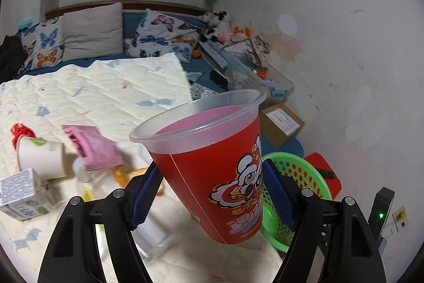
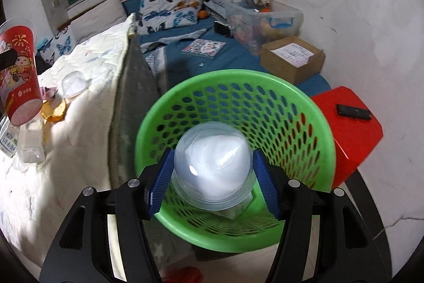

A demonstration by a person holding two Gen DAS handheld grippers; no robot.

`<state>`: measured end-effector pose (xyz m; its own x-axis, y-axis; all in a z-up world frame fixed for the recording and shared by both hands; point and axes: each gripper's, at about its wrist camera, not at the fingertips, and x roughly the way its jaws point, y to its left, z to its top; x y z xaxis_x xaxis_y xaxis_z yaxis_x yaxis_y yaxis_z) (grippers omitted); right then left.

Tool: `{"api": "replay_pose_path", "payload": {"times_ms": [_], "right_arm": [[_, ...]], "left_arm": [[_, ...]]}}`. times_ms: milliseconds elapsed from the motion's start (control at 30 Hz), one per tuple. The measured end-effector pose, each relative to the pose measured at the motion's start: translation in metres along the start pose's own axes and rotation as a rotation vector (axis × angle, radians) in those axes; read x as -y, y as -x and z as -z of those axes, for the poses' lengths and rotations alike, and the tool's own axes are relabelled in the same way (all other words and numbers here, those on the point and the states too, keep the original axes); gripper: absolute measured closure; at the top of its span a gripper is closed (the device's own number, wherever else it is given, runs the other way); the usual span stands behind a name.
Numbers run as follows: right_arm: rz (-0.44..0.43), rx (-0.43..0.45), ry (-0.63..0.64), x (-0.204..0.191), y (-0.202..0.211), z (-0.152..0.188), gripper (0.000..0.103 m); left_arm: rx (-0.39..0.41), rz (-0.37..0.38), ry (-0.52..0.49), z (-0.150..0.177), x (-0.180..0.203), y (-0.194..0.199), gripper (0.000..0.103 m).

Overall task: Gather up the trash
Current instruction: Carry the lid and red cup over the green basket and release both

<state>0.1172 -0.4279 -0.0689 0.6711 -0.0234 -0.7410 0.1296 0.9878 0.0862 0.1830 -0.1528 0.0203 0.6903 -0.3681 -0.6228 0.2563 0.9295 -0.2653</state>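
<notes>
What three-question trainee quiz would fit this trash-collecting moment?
1. True or false: the left tongs grip the red cup.
2. The right tongs hold which item? A) clear dome lid B) milk carton C) remote
3. Fill in: the dome lid is above the green ____.

Key: 1 true; 2 A; 3 basket.

The left gripper (image 1: 212,192) has its two blue-padded fingers (image 1: 147,194) pressed against the sides of a red cup (image 1: 212,177), holding it tilted in the air. The right gripper (image 2: 213,182) clamps a clear dome lid (image 2: 213,163) between its pads (image 2: 265,183).
</notes>
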Motion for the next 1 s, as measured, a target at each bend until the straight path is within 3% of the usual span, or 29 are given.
{"api": "replay_pose_path", "payload": {"times_ms": [533, 1000], "right_arm": [[0.016, 0.023, -0.043, 0.038, 0.017, 0.005, 0.028], [0.031, 0.027, -0.091, 0.063, 0.032, 0.018, 0.026]], "left_arm": [[-0.107, 0.065, -0.118, 0.012, 0.067, -0.053, 0.03], [-0.206, 0.109, -0.181, 0.028, 0.111, -0.096, 0.029]]}}
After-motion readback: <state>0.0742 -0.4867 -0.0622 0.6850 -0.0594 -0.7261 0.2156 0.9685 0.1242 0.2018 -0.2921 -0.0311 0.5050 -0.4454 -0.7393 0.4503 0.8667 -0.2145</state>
